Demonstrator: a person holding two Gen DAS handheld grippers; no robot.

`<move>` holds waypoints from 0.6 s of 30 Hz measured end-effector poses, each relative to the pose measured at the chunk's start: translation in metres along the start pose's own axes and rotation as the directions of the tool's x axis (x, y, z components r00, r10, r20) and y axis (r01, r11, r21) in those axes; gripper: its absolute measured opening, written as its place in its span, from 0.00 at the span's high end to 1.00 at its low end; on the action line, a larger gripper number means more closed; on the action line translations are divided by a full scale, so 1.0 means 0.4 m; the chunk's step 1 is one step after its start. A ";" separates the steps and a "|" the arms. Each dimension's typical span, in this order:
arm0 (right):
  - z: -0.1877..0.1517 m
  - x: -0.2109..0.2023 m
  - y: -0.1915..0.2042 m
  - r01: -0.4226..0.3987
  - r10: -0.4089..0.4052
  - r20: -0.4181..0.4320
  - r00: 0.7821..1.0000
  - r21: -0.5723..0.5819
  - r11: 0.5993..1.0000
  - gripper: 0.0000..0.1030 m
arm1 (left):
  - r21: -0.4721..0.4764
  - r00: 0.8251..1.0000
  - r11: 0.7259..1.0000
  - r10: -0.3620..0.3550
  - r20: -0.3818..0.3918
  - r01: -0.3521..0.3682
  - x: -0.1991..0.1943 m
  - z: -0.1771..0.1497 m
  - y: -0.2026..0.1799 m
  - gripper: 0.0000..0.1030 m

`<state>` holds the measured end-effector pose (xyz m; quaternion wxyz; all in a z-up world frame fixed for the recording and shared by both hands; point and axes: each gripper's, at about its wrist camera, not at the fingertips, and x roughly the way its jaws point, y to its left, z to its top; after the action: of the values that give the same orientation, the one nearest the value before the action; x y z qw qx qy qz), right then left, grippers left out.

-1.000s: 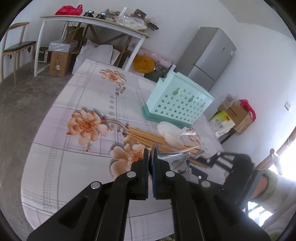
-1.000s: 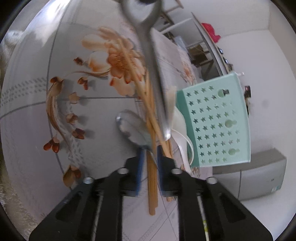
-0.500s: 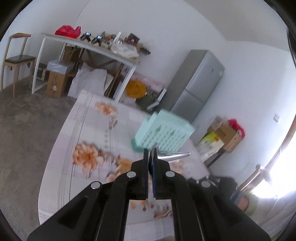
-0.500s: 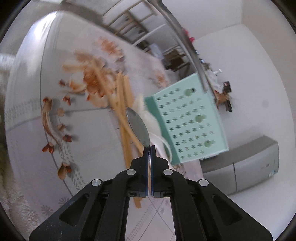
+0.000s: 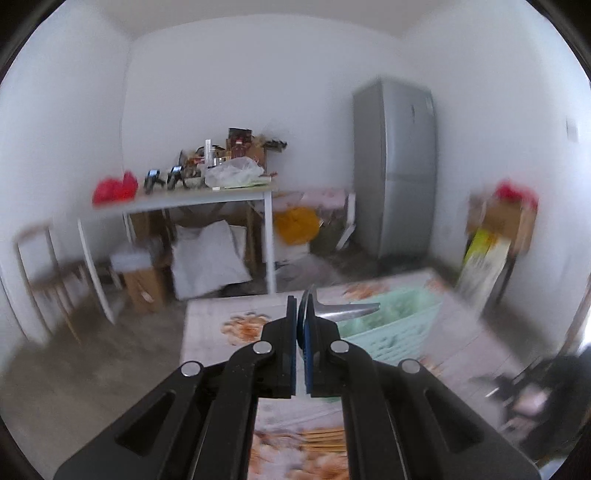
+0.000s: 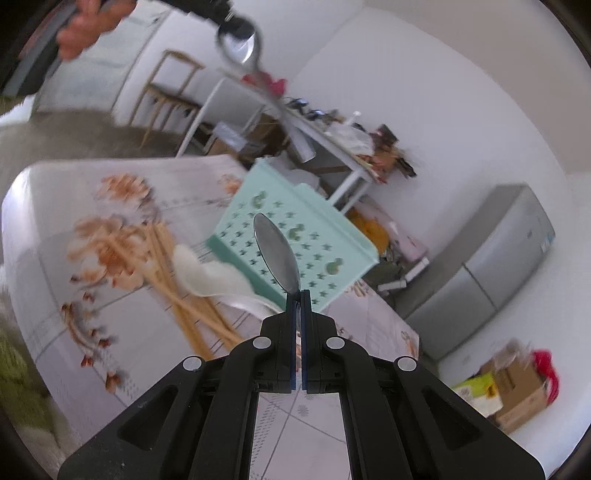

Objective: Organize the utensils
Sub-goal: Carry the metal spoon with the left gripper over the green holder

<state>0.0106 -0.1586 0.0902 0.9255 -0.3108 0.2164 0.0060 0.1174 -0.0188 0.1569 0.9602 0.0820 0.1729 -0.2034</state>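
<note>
The right gripper (image 6: 297,295) is pinching a metal spoon (image 6: 277,255) by the neck, its jaws pressed flat together on it, and the bowl is standing up from the tips, raised clear of the table. Just beyond it, on the floral tablecloth (image 6: 55,206), a bundle of wooden chopsticks (image 6: 184,291) is lying flat beside white ceramic soup spoons (image 6: 212,275), which are touching or overlapping the chopsticks; the blur is hiding exactly how. Behind them the mint-green perforated utensil basket (image 6: 314,240) is sitting on the cloth with its star-punched wall facing the camera.

The left gripper (image 5: 301,306) is likewise clamped on a second metal spoon (image 5: 345,309): its jaws are closed on the utensil, and the handle is sticking out sideways to the right of the tips, above the basket (image 5: 391,325). In the right wrist view that same spoon's bowl (image 6: 239,38) is showing at the top of the frame, high over the table, with a person's hand (image 6: 90,24) gripping the tool at the upper left.

Farther off, a white-legged side table (image 5: 192,201) is carrying a red bag (image 5: 114,190) and a clutter of small items, with cardboard boxes (image 5: 142,288) and a white sack under it. A wooden chair (image 5: 40,258) is standing by the left wall, and a grey refrigerator (image 5: 393,166) is standing against the back wall.
</note>
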 end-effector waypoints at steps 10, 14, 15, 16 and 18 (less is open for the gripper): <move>-0.024 0.002 -0.050 -0.017 0.016 0.006 1.000 0.141 0.990 1.00 | 0.240 0.967 0.971 0.058 -0.248 0.003 0.217 0.022 -0.086 0.98; -0.033 -0.005 -0.089 -0.039 0.040 0.001 0.999 0.232 0.972 1.00 | 0.244 0.959 0.969 0.037 -0.282 0.035 0.279 0.038 -0.119 0.97; -0.035 -0.004 -0.104 -0.048 0.050 -0.002 0.999 0.267 0.962 1.00 | 0.238 0.958 0.970 0.030 -0.284 0.040 0.286 0.039 -0.128 0.97; -0.037 -0.001 -0.111 -0.055 0.059 -0.004 0.998 0.293 0.955 1.00 | 0.225 0.957 0.973 0.014 -0.289 0.054 0.300 0.040 -0.134 0.96; -0.039 -0.001 -0.130 -0.068 0.075 -0.005 0.997 0.340 0.938 1.00 | 0.186 0.953 0.979 -0.023 -0.301 0.082 0.332 0.040 -0.141 0.95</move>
<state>0.0115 -0.2095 0.1091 0.9624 -0.1385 0.2338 -0.0006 0.2124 -0.1215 0.1185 0.9047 0.2011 0.2967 -0.2303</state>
